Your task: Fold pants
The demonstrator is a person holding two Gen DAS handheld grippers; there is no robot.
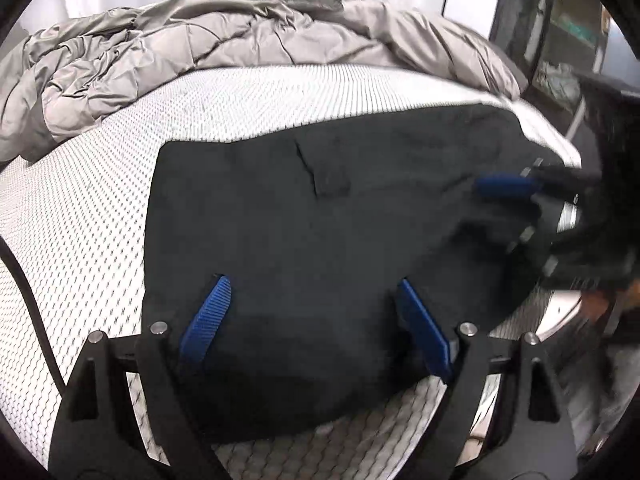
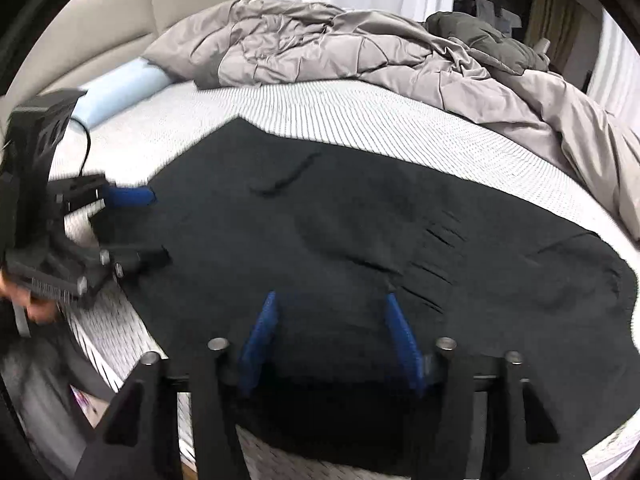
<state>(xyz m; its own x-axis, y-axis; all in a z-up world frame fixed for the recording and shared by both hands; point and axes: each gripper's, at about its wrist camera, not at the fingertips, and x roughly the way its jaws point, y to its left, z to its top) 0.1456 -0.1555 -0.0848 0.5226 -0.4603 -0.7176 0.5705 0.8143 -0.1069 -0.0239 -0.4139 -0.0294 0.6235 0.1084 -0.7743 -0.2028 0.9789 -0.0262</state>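
Observation:
The black pants [image 1: 320,220] lie flat, folded into a wide dark slab, on the white patterned mattress [image 1: 100,208]; they also show in the right wrist view [image 2: 360,232]. My left gripper [image 1: 310,284] is open, its blue pads spread just above the near edge of the pants. My right gripper [image 2: 330,300] is open too, over the near edge of the pants. Each gripper shows blurred in the other's view: the right one [image 1: 520,216] at the right edge of the pants, the left one [image 2: 132,228] at the left edge.
A rumpled grey duvet [image 1: 180,52] is heaped along the far side of the bed, with a darker grey blanket [image 2: 480,40] behind. A light blue pillow [image 2: 124,88] lies by the beige headboard [image 2: 120,12]. A black cable [image 1: 28,288] trails over the mattress's left edge.

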